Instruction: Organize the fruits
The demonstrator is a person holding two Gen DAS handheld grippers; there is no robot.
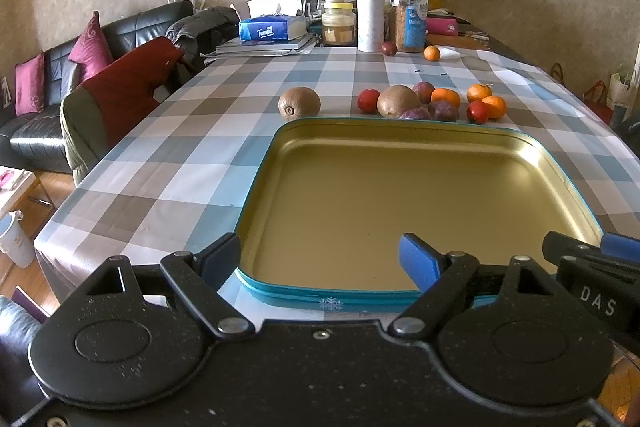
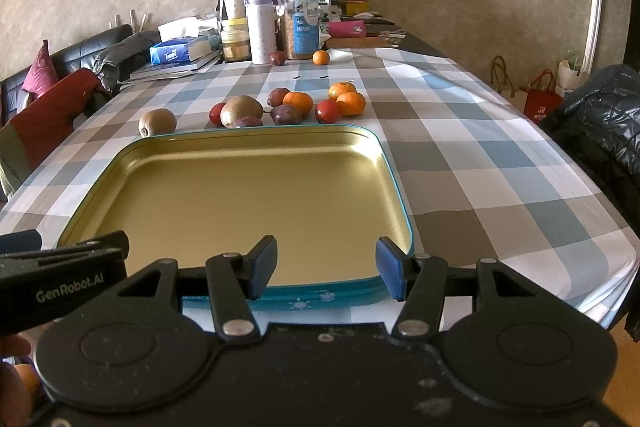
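Gold tin: shallow tray [image 1: 576, 187], gold inside, teal rim, snowflakes on the near wall, lying flat and empty at the near end of the table.
Fruit: just beyond the tray's far rim — lone kiwi [image 1: 299, 103] off to the left, then a cluster of a second kiwi [image 1: 397, 101], purple plums [image 1: 443, 111], red fruits [image 1: 368, 100] and mandarins [image 1: 494, 106]; one plum [image 1: 389, 48] and one mandarin [image 1: 432, 53] well back by the jars.
Left gripper [image 1: 320, 259]: hovering over the tray's near left corner, blue pads wide apart, nothing between.
Right gripper [image 2: 326, 265]: alongside, over the near right edge, pads spread too, empty.
Table: grey-blue checked cloth [image 1: 180, 163], bottle [image 1: 370, 13], jars and tissue pack [image 1: 266, 29] at the far end.
Room: black sofa [image 1: 48, 99] with magenta cushions at left, beige wall.
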